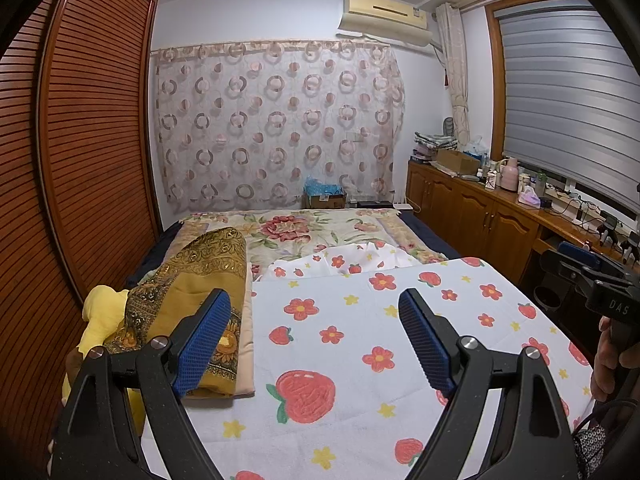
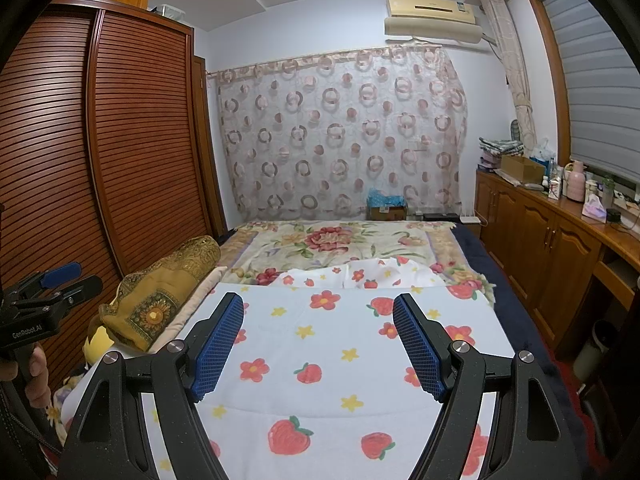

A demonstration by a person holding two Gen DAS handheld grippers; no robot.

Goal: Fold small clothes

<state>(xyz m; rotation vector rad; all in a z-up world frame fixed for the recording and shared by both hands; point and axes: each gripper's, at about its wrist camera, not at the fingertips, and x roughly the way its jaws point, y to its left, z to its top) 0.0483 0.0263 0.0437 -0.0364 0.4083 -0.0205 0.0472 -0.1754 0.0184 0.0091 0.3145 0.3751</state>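
Observation:
A white cloth printed with red flowers, strawberries and yellow stars point(image 1: 360, 340) lies spread flat on the bed; it also shows in the right wrist view point(image 2: 328, 340). Its far edge is rumpled point(image 2: 360, 270). My left gripper point(image 1: 314, 308) is open and empty, held above the cloth's left part. My right gripper point(image 2: 318, 312) is open and empty above the cloth's middle. The right gripper also shows at the right edge of the left wrist view point(image 1: 592, 276), and the left gripper at the left edge of the right wrist view point(image 2: 48, 284).
A gold patterned pillow point(image 1: 200, 280) and a yellow cloth point(image 1: 100, 312) lie left of the white cloth. A floral blanket point(image 1: 304, 232) covers the bed beyond. A louvered wardrobe point(image 1: 80, 160) stands left; a cluttered wooden cabinet point(image 1: 480, 208) stands right.

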